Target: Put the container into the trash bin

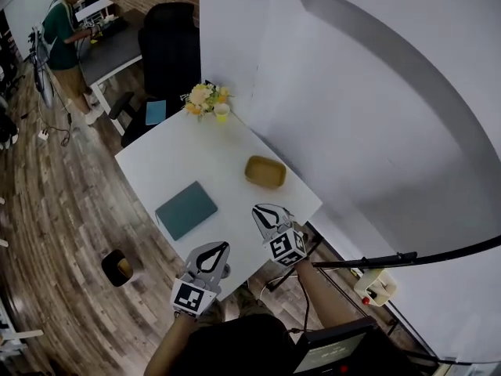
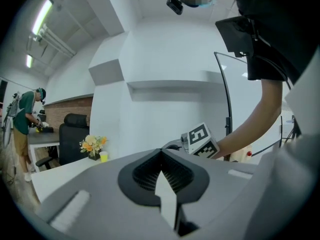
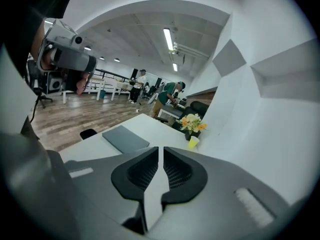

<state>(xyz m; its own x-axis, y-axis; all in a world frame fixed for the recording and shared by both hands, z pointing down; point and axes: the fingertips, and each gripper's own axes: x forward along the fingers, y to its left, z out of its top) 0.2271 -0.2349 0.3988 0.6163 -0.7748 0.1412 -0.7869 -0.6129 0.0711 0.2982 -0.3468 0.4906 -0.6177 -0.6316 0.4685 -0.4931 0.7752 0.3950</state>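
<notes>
Jaws of the left gripper (image 1: 224, 246) were fully met, ribbed black pads together on nothing; those of the right gripper (image 1: 257, 208) were closed to a hairline slit, likewise empty. Container (image 1: 264, 171), a shallow tan tray with rounded corners, sat untouched on the smooth white table (image 1: 211, 151) just beyond the right gripper's tips, with a flat teal book (image 1: 185, 209) lying to its left. Small black trash bin (image 1: 117, 267) stood on the wood-plank floor (image 1: 63, 210) off the table's left edge, beside the left gripper.

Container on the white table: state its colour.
The container is tan-brown; the head view shows it best.
</notes>
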